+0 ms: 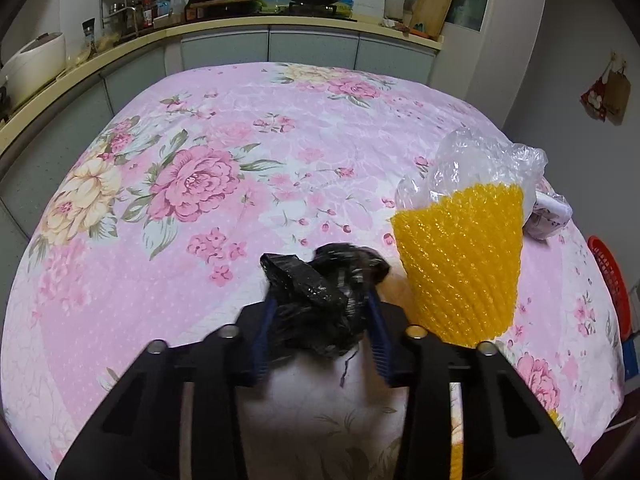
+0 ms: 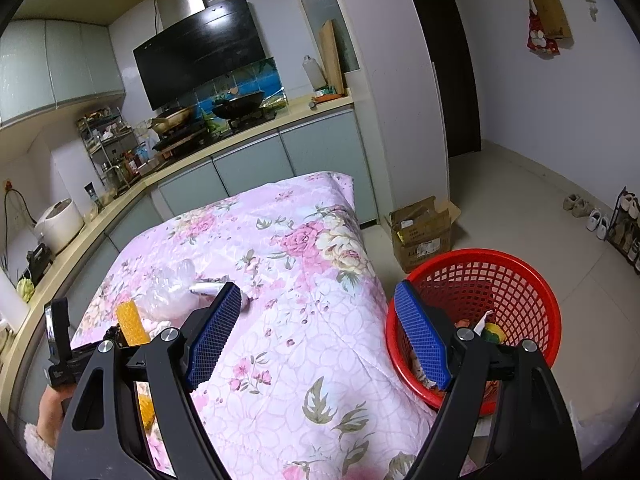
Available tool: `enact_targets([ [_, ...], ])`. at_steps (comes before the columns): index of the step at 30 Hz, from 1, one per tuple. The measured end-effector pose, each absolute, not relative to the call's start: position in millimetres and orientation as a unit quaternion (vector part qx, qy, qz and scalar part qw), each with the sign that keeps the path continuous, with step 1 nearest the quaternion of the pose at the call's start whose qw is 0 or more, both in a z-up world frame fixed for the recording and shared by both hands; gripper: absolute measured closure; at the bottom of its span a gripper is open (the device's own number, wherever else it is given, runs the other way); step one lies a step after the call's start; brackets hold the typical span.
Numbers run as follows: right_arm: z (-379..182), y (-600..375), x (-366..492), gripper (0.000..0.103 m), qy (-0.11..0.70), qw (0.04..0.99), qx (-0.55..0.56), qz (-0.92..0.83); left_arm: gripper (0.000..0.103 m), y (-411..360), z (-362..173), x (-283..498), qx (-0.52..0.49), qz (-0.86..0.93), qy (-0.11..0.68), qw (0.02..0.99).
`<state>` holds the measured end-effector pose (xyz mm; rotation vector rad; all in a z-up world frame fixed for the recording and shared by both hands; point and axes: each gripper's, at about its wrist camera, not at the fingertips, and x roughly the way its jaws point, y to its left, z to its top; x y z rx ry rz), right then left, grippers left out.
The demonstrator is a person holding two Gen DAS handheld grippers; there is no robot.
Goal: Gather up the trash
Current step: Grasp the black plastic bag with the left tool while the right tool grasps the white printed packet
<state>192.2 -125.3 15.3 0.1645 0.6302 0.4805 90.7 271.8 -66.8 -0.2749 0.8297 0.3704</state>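
Observation:
My left gripper (image 1: 320, 300) is shut on a crumpled black plastic bag (image 1: 320, 296), held just above the pink floral cloth (image 1: 224, 208). To its right stands a yellow bubble-wrap piece (image 1: 464, 264), with a clear plastic bag (image 1: 480, 164) and a white wrapper (image 1: 550, 216) behind it. My right gripper (image 2: 316, 332) is open and empty above the table's right edge. A red mesh basket (image 2: 516, 280) holding some trash sits on the floor beside it. The right wrist view also shows the yellow piece (image 2: 132, 322), the clear bag (image 2: 168, 292) and a small tube (image 2: 208, 289).
A kitchen counter (image 1: 120, 46) with pans, bottles and a rice cooker (image 1: 34, 64) runs behind and left of the table. An open cardboard box (image 2: 424, 232) stands on the floor beyond the basket. Shoes (image 2: 592, 216) line the right wall.

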Motion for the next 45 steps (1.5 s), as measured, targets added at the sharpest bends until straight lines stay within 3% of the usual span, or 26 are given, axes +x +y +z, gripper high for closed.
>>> enact_targets([
  [20,4,-102,190,0.026,0.320,0.911,0.055,0.255,0.070,264,-5,35,-0.122,0.243,0.292,0.917],
  [45,-32,49,254,0.026,0.351,0.862,-0.081,0.357,0.070,270,-22,25,-0.149,0.242,0.289,0.914],
])
